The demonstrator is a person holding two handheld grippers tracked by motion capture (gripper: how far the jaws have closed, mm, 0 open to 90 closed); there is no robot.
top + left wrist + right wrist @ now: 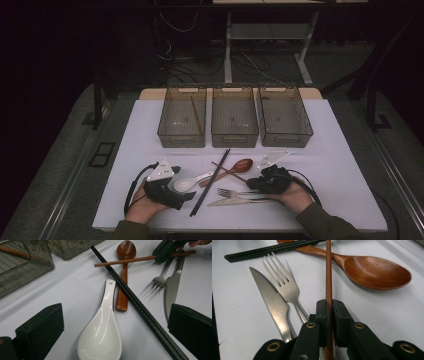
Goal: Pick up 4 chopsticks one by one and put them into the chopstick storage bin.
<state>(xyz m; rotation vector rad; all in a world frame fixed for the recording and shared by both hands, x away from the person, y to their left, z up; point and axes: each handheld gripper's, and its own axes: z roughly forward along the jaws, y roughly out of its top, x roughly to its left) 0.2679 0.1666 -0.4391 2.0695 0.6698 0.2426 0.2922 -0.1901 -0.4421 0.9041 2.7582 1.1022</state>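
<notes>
- Right gripper (329, 305) clamps a brown chopstick (328, 270), which lies across the wooden spoon (372, 270); its near end is hidden between the jaws.
- Left gripper (112, 327) stands wide around the white spoon (101, 332), whose bowl is cut off by the frame.

Dim room, grey floor (60, 165); white table legs (228, 47) behind, loose cables (175, 60), possibly a dark curtain.

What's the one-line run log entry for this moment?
right gripper: shut on brown chopstick | left gripper: open over white spoon | left bin: one chopstick inside
</notes>
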